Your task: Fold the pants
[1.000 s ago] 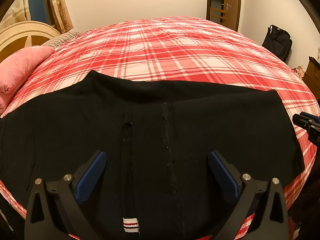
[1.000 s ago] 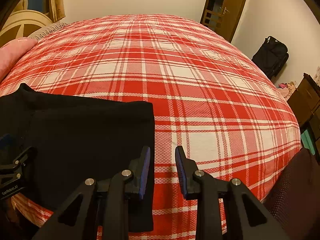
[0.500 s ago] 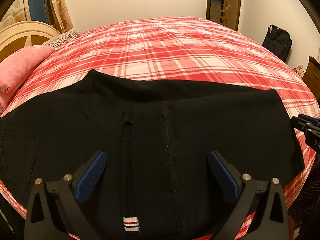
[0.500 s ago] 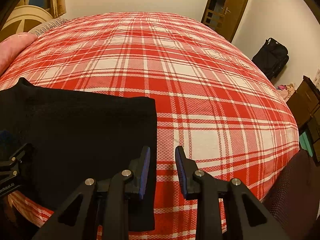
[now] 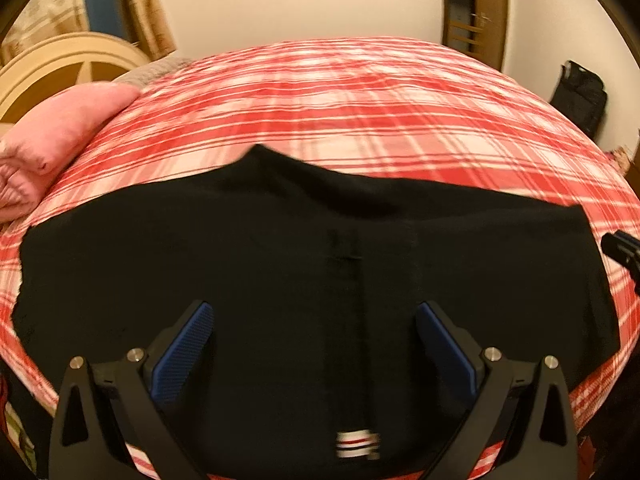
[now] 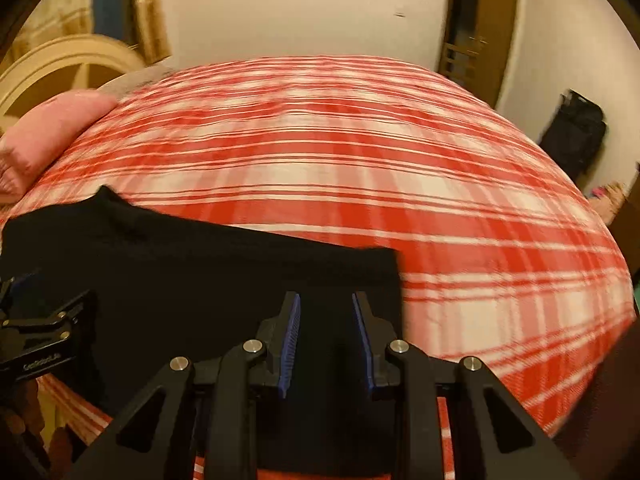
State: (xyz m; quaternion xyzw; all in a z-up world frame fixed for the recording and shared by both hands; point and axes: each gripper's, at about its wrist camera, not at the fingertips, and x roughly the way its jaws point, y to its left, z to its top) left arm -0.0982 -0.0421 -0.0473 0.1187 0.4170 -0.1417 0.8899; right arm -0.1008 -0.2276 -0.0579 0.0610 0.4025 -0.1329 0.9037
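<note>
The black pants (image 5: pixel 304 264) lie flat across the near side of the bed, with a small red-and-white striped tag (image 5: pixel 357 442) at the near edge. My left gripper (image 5: pixel 316 316) is wide open above the middle of the pants. In the right wrist view the pants (image 6: pixel 180 280) fill the lower left. My right gripper (image 6: pixel 326 308) is open with a narrow gap, over the right end of the pants near their corner. The right gripper's tip also shows at the right edge of the left wrist view (image 5: pixel 624 252). Both views are motion-blurred.
The bed has a red-and-white plaid cover (image 5: pixel 360 120). A pink pillow (image 5: pixel 60 136) and a cream headboard (image 5: pixel 60 68) are at the left. A wooden door (image 6: pixel 476 28) and a black bag (image 6: pixel 576 136) stand at the right wall.
Both grippers have shifted left over the pants. The right gripper now sits over the pants' right end instead of astride its edge. The left wrist view shows more of the pants' left end.
</note>
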